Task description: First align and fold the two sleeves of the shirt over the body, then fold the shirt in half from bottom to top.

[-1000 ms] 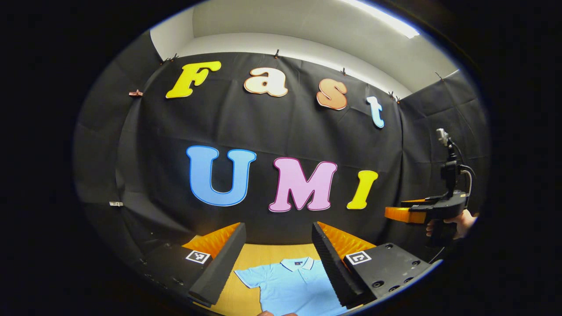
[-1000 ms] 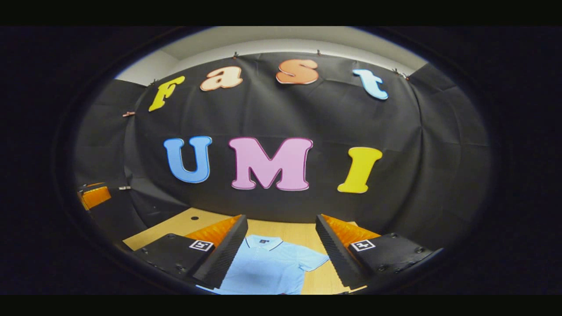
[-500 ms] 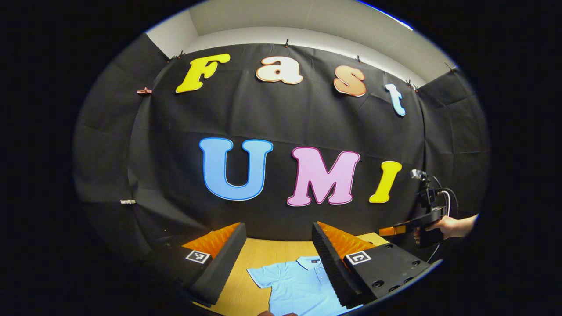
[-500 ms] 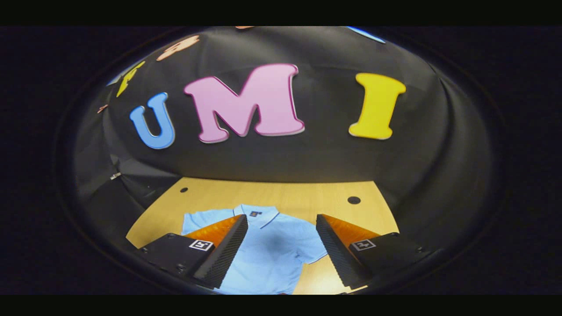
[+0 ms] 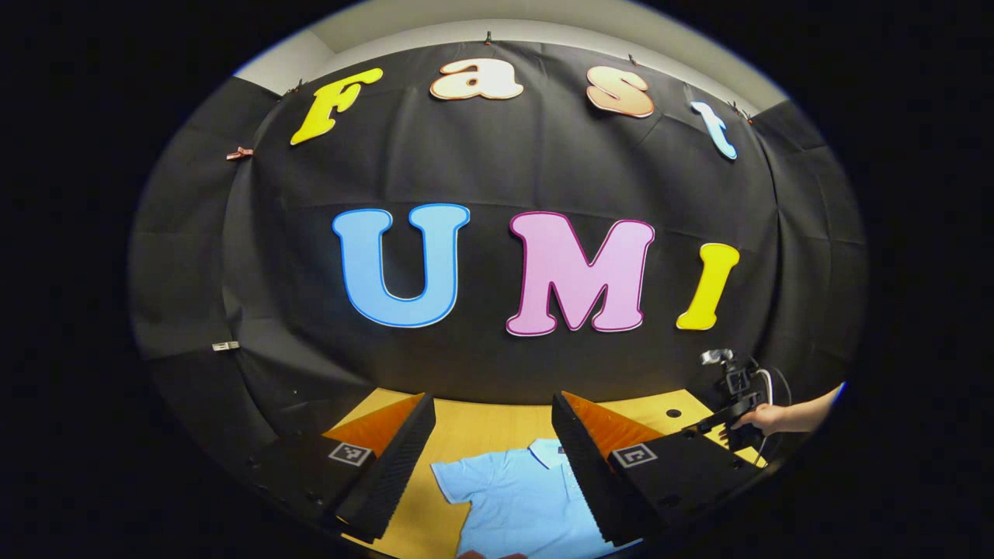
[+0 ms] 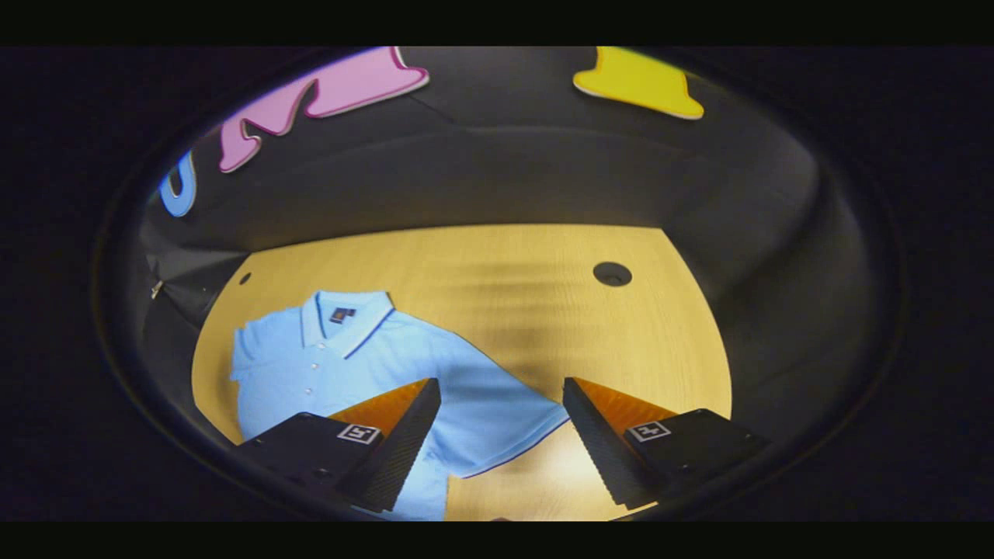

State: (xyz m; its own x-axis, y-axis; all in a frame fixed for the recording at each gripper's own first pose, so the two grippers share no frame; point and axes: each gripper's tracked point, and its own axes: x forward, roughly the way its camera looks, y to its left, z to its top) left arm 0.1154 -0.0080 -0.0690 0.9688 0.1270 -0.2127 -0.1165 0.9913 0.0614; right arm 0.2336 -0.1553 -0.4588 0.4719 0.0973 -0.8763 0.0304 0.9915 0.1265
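Note:
A light blue polo shirt (image 6: 342, 357) lies flat on the wooden table (image 6: 505, 279), collar toward the booth wall, both short sleeves spread out. My right gripper (image 6: 501, 423) hangs open above the shirt's right sleeve (image 6: 497, 415), fingers apart with nothing between them. In the left gripper view the same shirt (image 5: 516, 501) lies below my left gripper (image 5: 493, 466), which is open over the left sleeve and chest. At the right of that view a hand (image 5: 765, 419) holds the right gripper (image 5: 730, 404) low over the table.
A round cable hole (image 6: 612, 273) sits in the table beyond the right sleeve; a smaller hole (image 6: 245, 277) is at the far left. The black cloth wall closes off the table's far edge. Bare wood lies to the right of the shirt.
The right gripper has tilted down and dropped toward the table, bringing the right sleeve close under its fingers. The left gripper has lowered slightly. Both stay open; the shirt has not moved.

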